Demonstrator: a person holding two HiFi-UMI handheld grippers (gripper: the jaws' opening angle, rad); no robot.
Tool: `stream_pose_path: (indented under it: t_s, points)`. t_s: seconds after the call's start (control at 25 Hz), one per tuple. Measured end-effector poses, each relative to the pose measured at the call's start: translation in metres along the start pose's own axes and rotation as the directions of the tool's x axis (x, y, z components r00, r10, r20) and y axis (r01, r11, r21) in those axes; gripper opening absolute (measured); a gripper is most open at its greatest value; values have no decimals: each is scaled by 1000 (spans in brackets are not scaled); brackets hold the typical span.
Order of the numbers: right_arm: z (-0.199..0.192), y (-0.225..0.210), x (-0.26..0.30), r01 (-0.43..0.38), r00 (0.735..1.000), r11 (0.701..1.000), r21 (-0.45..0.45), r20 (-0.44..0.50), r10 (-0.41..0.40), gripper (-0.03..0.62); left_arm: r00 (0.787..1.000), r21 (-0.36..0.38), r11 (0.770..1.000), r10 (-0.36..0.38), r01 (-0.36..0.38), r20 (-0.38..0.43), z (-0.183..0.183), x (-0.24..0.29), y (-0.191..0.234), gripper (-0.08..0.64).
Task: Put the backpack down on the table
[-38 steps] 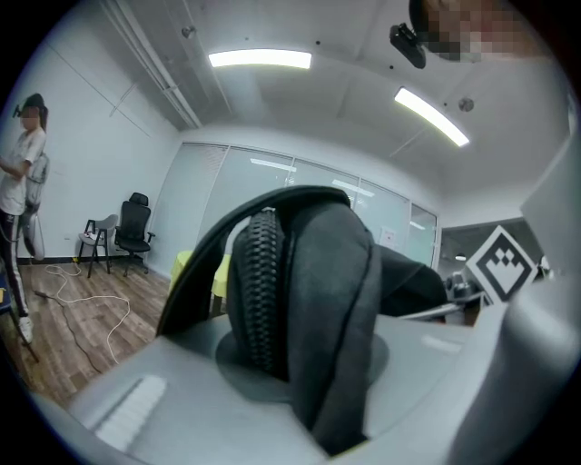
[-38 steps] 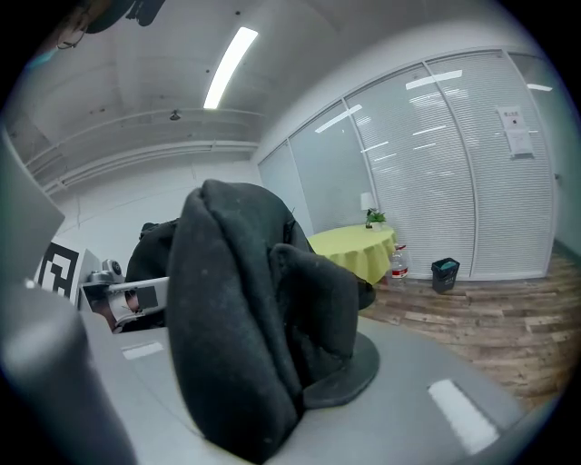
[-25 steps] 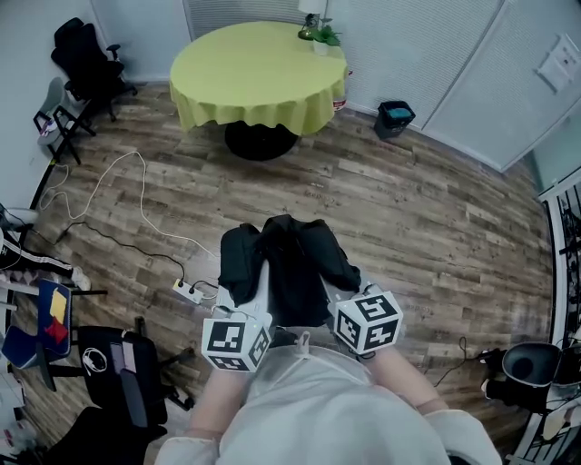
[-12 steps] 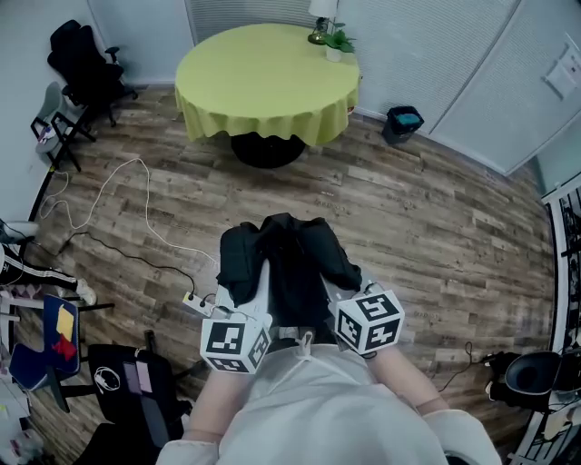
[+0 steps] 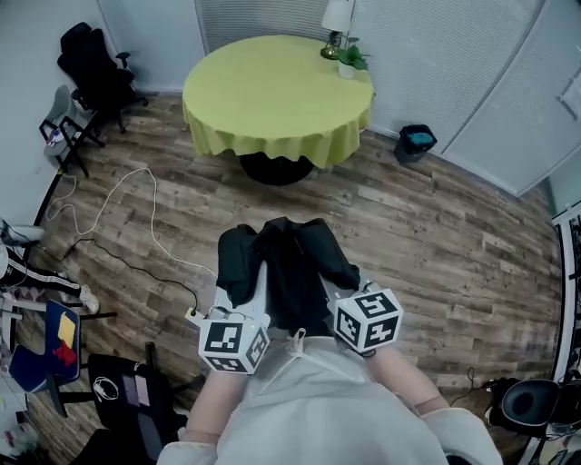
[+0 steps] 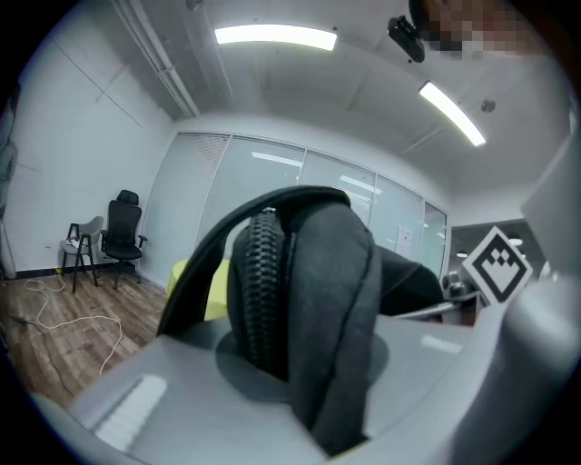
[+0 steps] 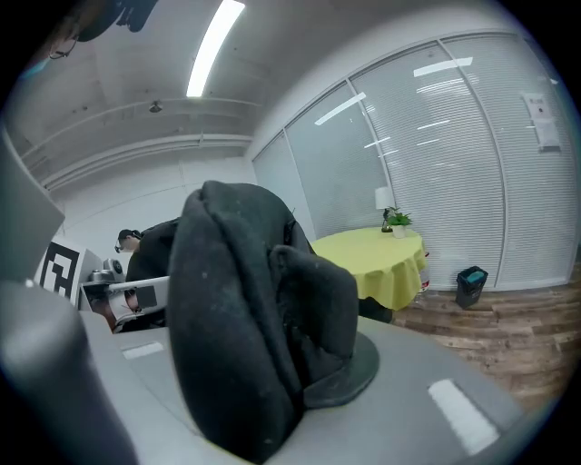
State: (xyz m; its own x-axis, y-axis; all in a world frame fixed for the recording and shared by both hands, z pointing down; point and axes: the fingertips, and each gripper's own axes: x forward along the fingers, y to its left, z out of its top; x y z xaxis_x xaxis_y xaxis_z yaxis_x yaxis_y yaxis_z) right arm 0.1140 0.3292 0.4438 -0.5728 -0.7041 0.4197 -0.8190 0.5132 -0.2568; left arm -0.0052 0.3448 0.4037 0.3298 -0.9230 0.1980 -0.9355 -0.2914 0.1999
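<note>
In the head view a black backpack (image 5: pixel 287 272) hangs above the wood floor, held between both grippers in front of me. My left gripper (image 5: pixel 252 292) is shut on the bag's left side, where the left gripper view shows a zippered fold (image 6: pixel 272 291) pinched between the jaws. My right gripper (image 5: pixel 332 289) is shut on the right side, with a thick fold of black fabric (image 7: pixel 245 318) between its jaws. The round table with a yellow-green cloth (image 5: pixel 272 100) stands ahead, a few steps from the bag; it also shows as the table (image 7: pixel 377 250) beyond the fabric.
A lamp (image 5: pixel 338 16) and a small plant (image 5: pixel 352 57) stand at the table's far edge. A black office chair (image 5: pixel 91 73) is at the left wall, a bin (image 5: pixel 418 139) at the right. A white cable (image 5: pixel 136 195) and power strip (image 5: pixel 195 315) lie on the floor.
Both grippers and the backpack have advanced toward the table, which sits lower and nearer in the head view. The grip on the bag is unchanged.
</note>
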Motion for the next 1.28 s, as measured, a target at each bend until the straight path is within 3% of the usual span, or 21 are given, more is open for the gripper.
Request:
stream_pose_path:
  t_s: [0.24, 0.56, 0.88, 1.28]
  points:
    - [50, -45, 52, -54, 998, 998, -17, 25, 54, 64, 997, 4, 997, 73, -73, 31, 29, 70, 16, 29]
    - [108, -111, 115, -100, 995, 994, -44, 25, 101, 64, 991, -11, 993, 117, -116, 62, 58, 166, 30, 29]
    - [141, -167, 154, -88, 996, 995, -48, 14, 89, 64, 991, -36, 994, 108, -105, 73, 68, 243, 37, 29]
    - [171, -219, 227, -32, 999, 999, 16, -17, 33, 64, 999, -48, 998, 37, -37, 2, 79, 340, 72, 29]
